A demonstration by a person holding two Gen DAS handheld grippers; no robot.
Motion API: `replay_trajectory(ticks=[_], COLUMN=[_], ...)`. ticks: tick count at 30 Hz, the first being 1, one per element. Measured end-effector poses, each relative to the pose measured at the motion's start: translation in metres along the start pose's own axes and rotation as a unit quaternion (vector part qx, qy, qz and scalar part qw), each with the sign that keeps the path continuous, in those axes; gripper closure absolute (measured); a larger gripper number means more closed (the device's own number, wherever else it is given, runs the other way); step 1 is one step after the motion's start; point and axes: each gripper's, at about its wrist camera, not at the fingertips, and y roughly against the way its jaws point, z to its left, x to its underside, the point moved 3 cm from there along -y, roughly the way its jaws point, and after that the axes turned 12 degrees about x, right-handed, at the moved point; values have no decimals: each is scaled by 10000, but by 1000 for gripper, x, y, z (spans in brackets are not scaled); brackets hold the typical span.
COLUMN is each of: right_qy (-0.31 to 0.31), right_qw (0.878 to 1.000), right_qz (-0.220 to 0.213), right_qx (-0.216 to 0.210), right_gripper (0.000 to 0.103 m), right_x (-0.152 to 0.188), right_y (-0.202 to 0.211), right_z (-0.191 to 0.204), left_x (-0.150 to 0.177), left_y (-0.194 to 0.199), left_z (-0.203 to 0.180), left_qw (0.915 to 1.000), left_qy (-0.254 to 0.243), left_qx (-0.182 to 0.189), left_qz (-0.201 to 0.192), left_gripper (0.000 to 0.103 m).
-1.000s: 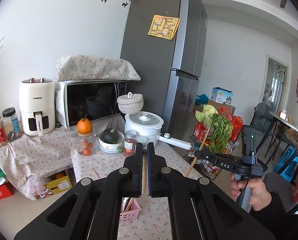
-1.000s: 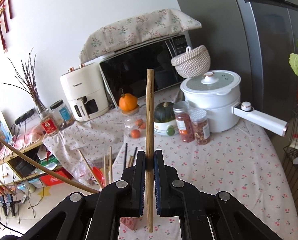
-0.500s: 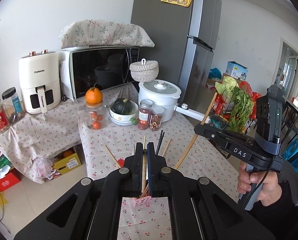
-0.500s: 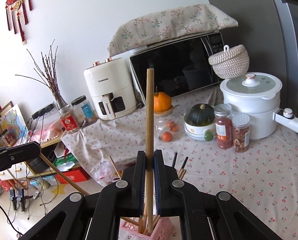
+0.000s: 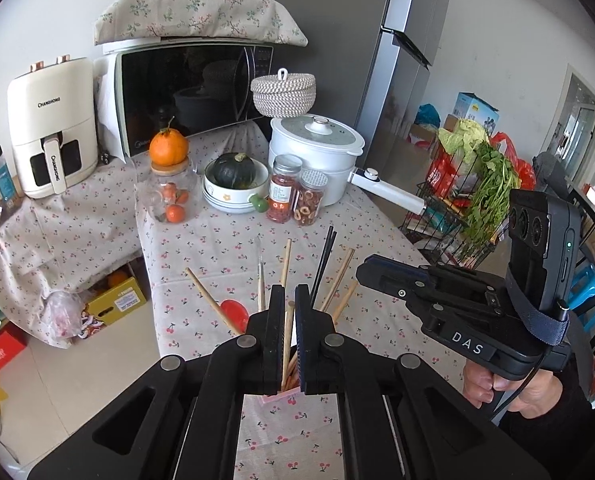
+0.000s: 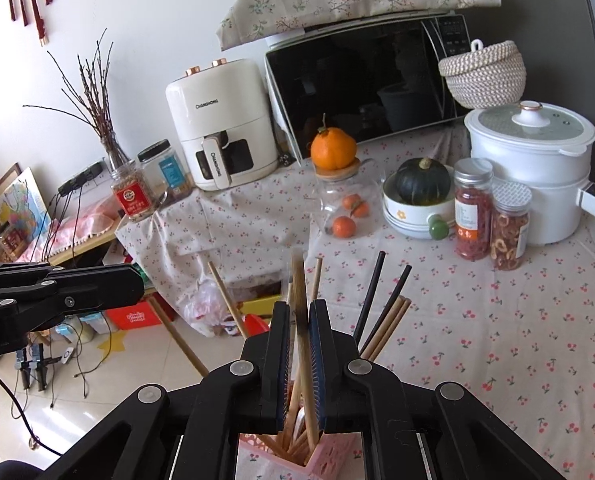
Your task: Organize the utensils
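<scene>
A pink utensil holder [image 6: 331, 452] stands on the cherry-print tablecloth [image 6: 497, 340], directly under both grippers. It holds several wooden chopsticks [image 6: 389, 326], two black chopsticks [image 5: 324, 256] and a red spoon [image 5: 233, 312]. My left gripper [image 5: 289, 292] is opening; a wooden chopstick [image 5: 286, 344] leans loose between its jaws, lower end in the holder [image 5: 277, 394]. My right gripper [image 6: 300, 306] is opening too. Its wooden chopstick [image 6: 303, 344] is tilted and blurred, with its lower end down in the holder. Each gripper shows in the other's view, right [image 5: 363, 272] and left [image 6: 137, 284].
Behind the holder stand two spice jars [image 5: 297, 194], a bowl with a green squash [image 5: 233, 180], a glass jar topped by an orange [image 5: 169, 184] and a white pot [image 5: 317, 148] with a long handle. A wire basket of greens [image 5: 477, 192] stands past the table's right edge; open floor lies left.
Both grippers have sunk toward the table and tipped downward. The two chopsticks' lower ends have gone into the pink holder, and both pairs of jaws have parted slightly.
</scene>
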Motion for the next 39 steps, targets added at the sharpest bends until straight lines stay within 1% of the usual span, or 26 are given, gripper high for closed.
replay_trajectory(ticks=[1, 2, 3, 4, 5, 7, 9, 11, 12, 13, 14, 15, 17, 18, 19, 20, 22, 26, 28, 33, 36, 39], right_qy=[-55, -113, -167, -211, -236, -266, -305, -393, -442, -480, -484, -481, -522, -552, -575, -602, -614, -264, -117, 79, 113, 79], right_qw=[10000, 9999, 9997, 9995, 9993, 9990, 9988, 9983, 9977, 9971, 9964, 9953, 9921, 9907, 9893, 9877, 9845, 9747, 9708, 9624, 9612, 9604], right_qz=[-31, -88, -155, -219, -270, -351, -382, -374, -375, -373, -351, -318, -275, -232, -166, -141, -143, -90, -147, -418, -374, -356], right_qx=[-33, -57, -74, -84, -89, -60, 37, 235, 346, 468, 608, 779, 1110, 1221, 1333, 1435, 1638, 2216, 2393, 2683, 2730, 2764], right_gripper=[85, 77, 74, 72, 72, 70, 62, 45, 40, 32, 26, 23, 13, 9, 0, 0, 0, 0, 0, 0, 0, 0], right_x=[-1, -3, -5, -7, -9, -11, -11, -10, -9, -8, -6, -4, 3, 7, 11, 15, 23, 37, 41, 54, 57, 59], right_y=[3, 7, 12, 17, 22, 32, 42, 51, 56, 61, 65, 68, 76, 80, 83, 86, 94, 104, 110, 120, 115, 110], right_z=[-2, -5, -8, -11, -13, -17, -22, -28, -32, -35, -37, -40, -45, -47, -49, -51, -52, -40, -33, -25, -26, -27], left_x=[0, 1, 2, 3, 5, 9, 17, 26, 31, 36, 41, 45, 53, 57, 60, 63, 69, 79, 83, 97, 102, 103], left_y=[1, 2, 4, 6, 7, 11, 13, 15, 15, 15, 14, 12, 11, 11, 12, 13, 16, 25, 27, 25, 21, 18], left_z=[0, 1, 1, 2, 3, 3, 1, -3, -6, -9, -13, -17, -24, -28, -31, -34, -39, -47, -48, -46, -42, -41], left_qw=[10000, 9998, 9996, 9991, 9986, 9976, 9966, 9956, 9951, 9949, 9951, 9953, 9951, 9948, 9943, 9936, 9925, 9887, 9863, 9801, 9769, 9763], left_qy=[52, 111, 179, 242, 295, 395, 502, 565, 590, 611, 623, 654, 675, 670, 678, 708, 719, 766, 776, 738, 689, 665], left_qx=[18, 40, 51, 51, 37, 4, -42, -170, -228, -258, -257, -307, -426, -508, -587, -663, -818, -1105, -1274, -1662, -1846, -1875], left_qz=[-56, -129, -229, -333, -426, -561, -655, -730, -756, -756, -721, -642, -579, -570, -573, -574, -563, -669, -703, -792, -823, -849], left_gripper=[88, 74, 67, 56, 51, 48, 39, 24, 22, 19, 16, 14, 6, 5, 2, 0, 0, 0, 0, 0, 0, 0])
